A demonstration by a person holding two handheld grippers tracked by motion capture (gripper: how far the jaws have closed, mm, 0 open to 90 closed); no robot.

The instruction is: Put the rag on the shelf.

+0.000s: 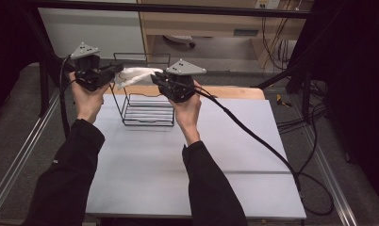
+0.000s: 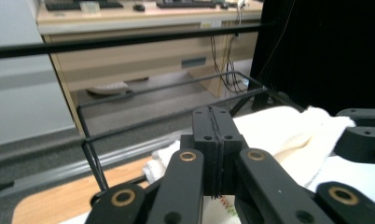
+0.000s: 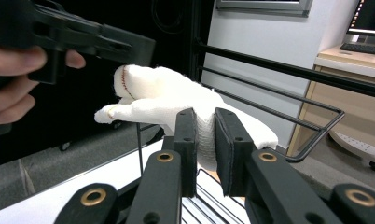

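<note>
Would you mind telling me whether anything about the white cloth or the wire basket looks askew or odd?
The white knitted cloth hangs bunched in mid-air above the black wire basket, not lying in it. The right gripper pinches one end; the left gripper has its jaws shut at the other end. The basket stands upright on the white table.

Below both tongs stands the wire rack (image 1: 147, 110), its top rails (image 3: 288, 70) close beside and behind the right tongs (image 1: 155, 77). The glove (image 1: 133, 76) fills the gap between the right tongs and the left tongs (image 1: 117, 69). Toward the person from the rack, the worktop (image 1: 187, 174) lies bare. A cable (image 1: 253, 136) trails from the right tongs across the worktop's right side.
</note>
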